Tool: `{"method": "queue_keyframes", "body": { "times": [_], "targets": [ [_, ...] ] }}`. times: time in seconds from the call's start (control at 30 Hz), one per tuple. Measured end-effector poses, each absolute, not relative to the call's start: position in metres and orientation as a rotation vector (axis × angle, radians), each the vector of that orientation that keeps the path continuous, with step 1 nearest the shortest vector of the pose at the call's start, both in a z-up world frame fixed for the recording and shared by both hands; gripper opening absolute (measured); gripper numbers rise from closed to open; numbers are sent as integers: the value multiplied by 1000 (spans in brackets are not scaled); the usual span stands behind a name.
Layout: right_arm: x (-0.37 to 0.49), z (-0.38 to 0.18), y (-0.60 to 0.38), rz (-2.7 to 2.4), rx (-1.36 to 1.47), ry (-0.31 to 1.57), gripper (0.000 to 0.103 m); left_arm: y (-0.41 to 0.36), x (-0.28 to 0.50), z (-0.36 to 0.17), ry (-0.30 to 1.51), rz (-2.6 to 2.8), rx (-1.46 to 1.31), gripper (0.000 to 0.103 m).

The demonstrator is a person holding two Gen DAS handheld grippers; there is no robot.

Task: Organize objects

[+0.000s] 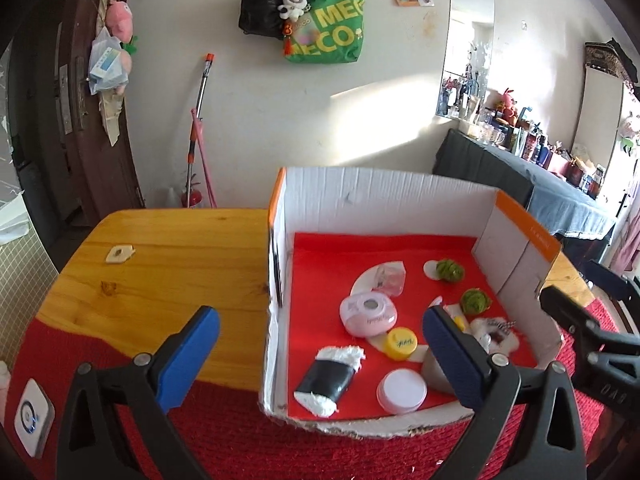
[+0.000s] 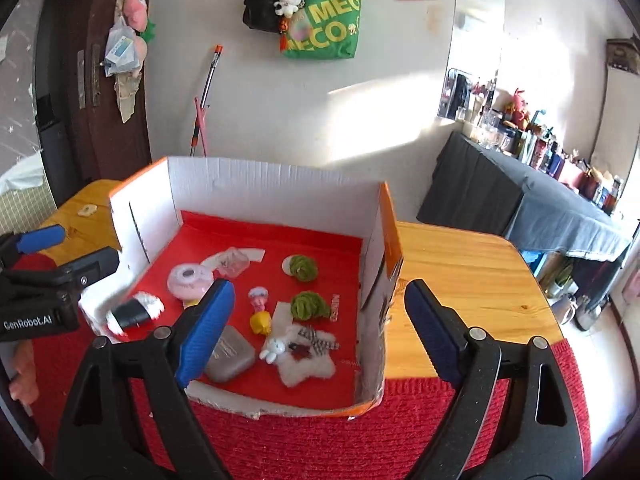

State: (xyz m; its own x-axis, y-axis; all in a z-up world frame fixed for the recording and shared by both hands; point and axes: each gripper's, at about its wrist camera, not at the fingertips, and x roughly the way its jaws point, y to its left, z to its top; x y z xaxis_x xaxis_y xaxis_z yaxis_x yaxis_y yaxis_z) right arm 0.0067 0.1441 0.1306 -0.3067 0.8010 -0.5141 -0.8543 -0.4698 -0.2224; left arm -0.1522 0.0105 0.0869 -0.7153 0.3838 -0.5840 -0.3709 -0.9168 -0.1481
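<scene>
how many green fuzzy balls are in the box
2. One green ball lies toward the box's back wall; the other lies nearer the front, beside the white star plush.

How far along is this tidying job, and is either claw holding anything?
Looks mostly done: the pink round case, yellow cap, two green yarn balls, grey flat case and fluffy white star already lie in the white cardboard box. Nothing is in hand: the left gripper and right gripper are open. Left outside: a small cream tag on the wooden table.
</scene>
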Motion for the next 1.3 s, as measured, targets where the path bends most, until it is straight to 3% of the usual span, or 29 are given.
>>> {"method": "queue_keyframes", "body": {
  "times": [0.43,1.3],
  "targets": [
    [7,84,154,1935,-648,85,88,26,-125,66,32,2644,-720,103],
    [15,76,172,1919,-677,176,94,29,-137,40,18,2604,-863,103]
  ]
}}
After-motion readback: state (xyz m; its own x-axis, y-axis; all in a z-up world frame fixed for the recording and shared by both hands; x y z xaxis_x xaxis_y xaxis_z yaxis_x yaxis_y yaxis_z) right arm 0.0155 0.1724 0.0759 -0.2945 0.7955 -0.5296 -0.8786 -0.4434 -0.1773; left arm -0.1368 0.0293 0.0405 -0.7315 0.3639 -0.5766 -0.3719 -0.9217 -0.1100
